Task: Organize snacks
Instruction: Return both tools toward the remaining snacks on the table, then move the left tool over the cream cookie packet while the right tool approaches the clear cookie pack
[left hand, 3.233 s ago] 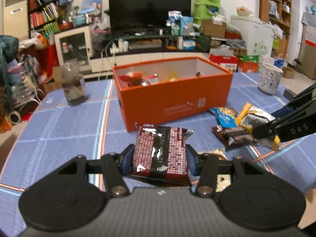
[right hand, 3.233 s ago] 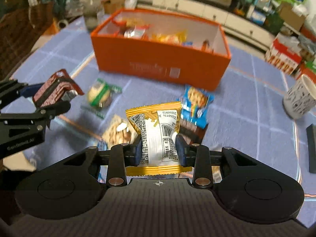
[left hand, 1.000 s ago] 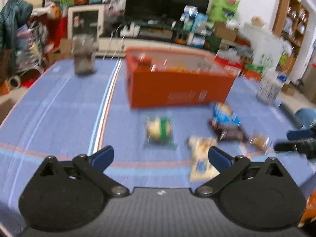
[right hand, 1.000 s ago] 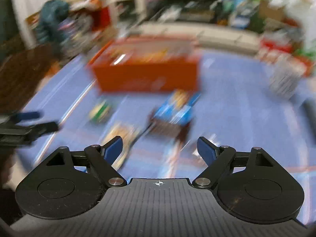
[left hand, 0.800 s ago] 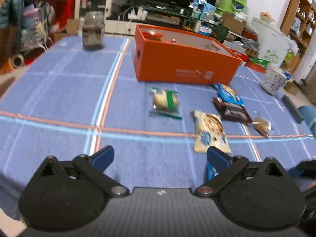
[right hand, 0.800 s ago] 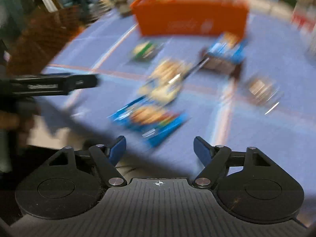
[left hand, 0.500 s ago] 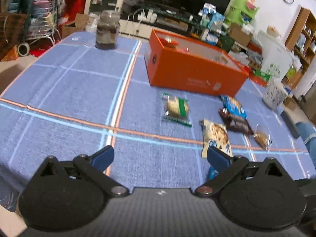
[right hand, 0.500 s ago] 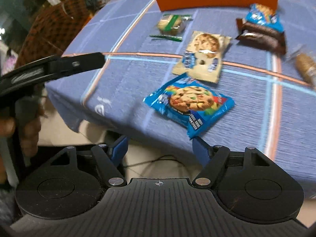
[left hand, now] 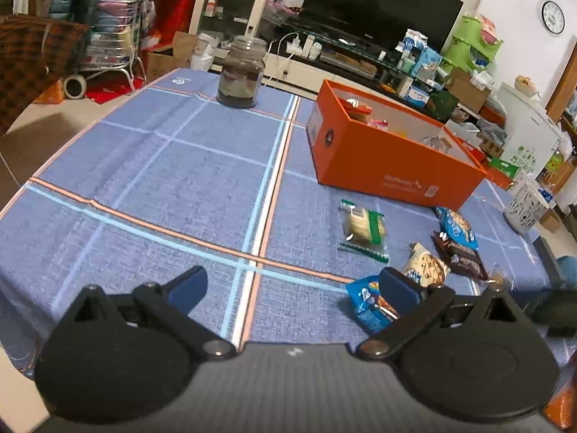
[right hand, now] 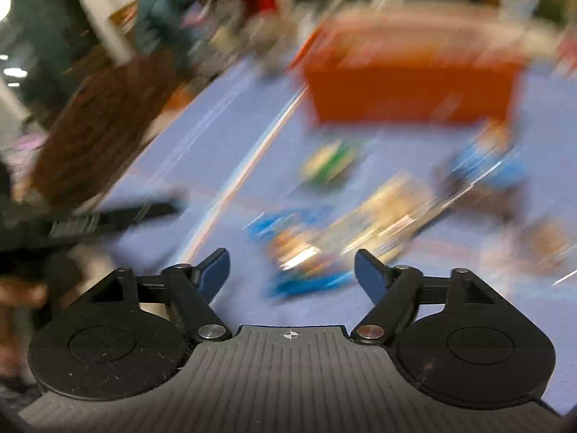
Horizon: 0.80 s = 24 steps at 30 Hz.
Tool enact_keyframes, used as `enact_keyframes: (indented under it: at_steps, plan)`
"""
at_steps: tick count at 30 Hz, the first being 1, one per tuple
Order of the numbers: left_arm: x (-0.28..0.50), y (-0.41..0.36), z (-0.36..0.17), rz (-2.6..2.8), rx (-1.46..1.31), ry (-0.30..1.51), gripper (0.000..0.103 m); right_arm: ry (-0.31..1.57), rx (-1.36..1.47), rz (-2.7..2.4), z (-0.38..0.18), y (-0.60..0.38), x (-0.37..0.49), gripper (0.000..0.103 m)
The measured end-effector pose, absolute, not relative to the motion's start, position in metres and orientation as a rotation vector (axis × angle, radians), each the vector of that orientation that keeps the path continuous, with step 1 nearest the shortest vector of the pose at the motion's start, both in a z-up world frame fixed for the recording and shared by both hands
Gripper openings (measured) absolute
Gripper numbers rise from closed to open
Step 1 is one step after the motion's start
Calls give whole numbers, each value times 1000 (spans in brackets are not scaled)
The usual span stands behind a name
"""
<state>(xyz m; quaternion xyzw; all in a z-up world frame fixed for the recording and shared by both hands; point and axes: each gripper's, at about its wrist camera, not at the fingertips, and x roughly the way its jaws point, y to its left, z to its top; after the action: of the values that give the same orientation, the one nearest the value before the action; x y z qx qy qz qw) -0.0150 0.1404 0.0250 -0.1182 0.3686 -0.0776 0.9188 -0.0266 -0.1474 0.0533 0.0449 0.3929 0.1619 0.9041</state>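
Blue plaid tablecloth holds orange box, snacks inside, five loose packets before it. Left gripper spread wide, empty, blue cookie packet by its right finger. Right gripper opening, empty; view blurred.

The left wrist view is sharp and evenly lit by soft indoor light. Colours on the blue tablecloth and the orange box look clean, and shadows under the snack packets are faint. A pale sheen lies on the dark TV screen. Fisheye bending curves the table's near and left edges, and the 4 corners fall to black.

The right wrist view is heavily motion-blurred: the box and the packets smear into streaks, with bright glints on a wrapper. Only the right gripper itself stays crisp. Its left side is dimmer.
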Motion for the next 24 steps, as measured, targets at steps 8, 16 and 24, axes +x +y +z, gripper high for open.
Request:
enact_keyframes:
  at_steps: [8, 16, 24]
  plan:
    - [-34, 79, 16, -116, -197, 703, 101, 642, -87, -127, 58, -256, -16, 85]
    - [-30, 49, -1, -11, -205, 714, 101, 695, -134, 2, 17, -254, 18, 81]
    - [-16, 24, -10, -31, -157, 728, 101, 685, -234, 256, 10, -255, 43, 85]
